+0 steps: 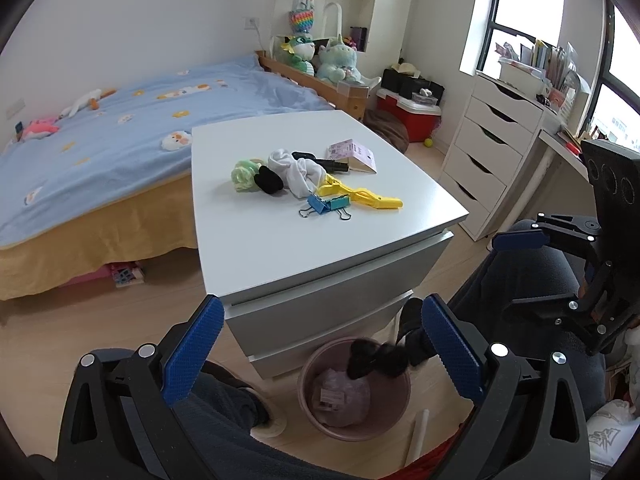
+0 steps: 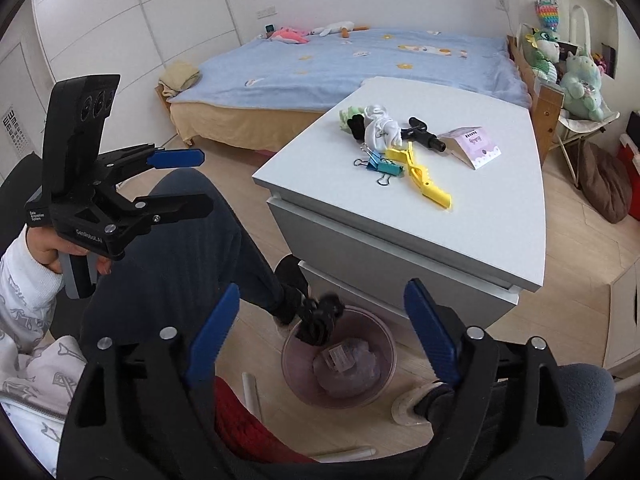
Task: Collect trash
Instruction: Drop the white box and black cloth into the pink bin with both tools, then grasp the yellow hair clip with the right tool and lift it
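Left wrist view: left gripper (image 1: 320, 350) gapes wide and empty, angled down over the pink bin (image 1: 356, 392), ready. A black item (image 1: 376, 360) drops at the bin's rim, between its fingers.

Right wrist view: right gripper (image 2: 322, 334) spread wide above the bin (image 2: 340, 360), black item (image 2: 318, 320) loose below; more clutter (image 2: 396, 144) lies ahead on the white cabinet (image 2: 500, 220).

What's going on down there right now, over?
Both grippers, left and right, open and empty. Blurred black item over the pink trash bin. Clutter waits on white cabinet. Nothing blocking.
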A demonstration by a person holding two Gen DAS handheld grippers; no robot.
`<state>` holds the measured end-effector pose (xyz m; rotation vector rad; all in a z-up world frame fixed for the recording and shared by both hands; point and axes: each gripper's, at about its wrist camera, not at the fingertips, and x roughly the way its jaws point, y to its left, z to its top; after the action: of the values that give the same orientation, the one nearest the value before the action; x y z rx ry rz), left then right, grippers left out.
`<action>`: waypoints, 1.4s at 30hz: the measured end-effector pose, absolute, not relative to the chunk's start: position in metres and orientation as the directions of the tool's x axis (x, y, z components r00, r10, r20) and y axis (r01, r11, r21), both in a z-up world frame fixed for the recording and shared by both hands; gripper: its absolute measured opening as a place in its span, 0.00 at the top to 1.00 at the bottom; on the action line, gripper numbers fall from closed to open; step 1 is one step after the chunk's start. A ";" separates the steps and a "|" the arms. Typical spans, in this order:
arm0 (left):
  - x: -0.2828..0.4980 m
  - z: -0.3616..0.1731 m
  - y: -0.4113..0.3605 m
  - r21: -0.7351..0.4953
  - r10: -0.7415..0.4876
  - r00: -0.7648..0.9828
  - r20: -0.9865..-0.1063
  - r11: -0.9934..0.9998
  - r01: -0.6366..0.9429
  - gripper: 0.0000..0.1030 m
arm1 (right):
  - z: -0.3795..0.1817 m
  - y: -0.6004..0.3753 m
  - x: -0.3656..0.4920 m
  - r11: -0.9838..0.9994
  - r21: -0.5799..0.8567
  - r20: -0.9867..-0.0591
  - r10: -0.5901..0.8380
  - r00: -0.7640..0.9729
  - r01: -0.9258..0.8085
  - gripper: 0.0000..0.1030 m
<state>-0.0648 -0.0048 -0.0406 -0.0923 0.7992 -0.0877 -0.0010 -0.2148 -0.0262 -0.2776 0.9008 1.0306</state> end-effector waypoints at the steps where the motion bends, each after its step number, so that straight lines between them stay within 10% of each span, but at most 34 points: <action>1: -0.065 -0.041 -0.006 -0.115 -0.115 0.693 -0.712 0.992 0.046 0.07 | -0.027 -0.215 0.000 0.528 0.195 -0.757 0.617 0.215 -0.827 0.10; 42: -0.029 -0.028 0.014 -0.146 -0.109 0.726 -0.679 0.989 0.012 0.07 | -0.012 -0.157 0.104 0.508 0.032 -0.810 0.518 0.276 -0.861 0.05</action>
<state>-0.0295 0.0139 -0.0276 -0.1348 0.7562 -0.0674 0.1042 -0.1567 -0.0121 -0.4623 0.8722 0.9713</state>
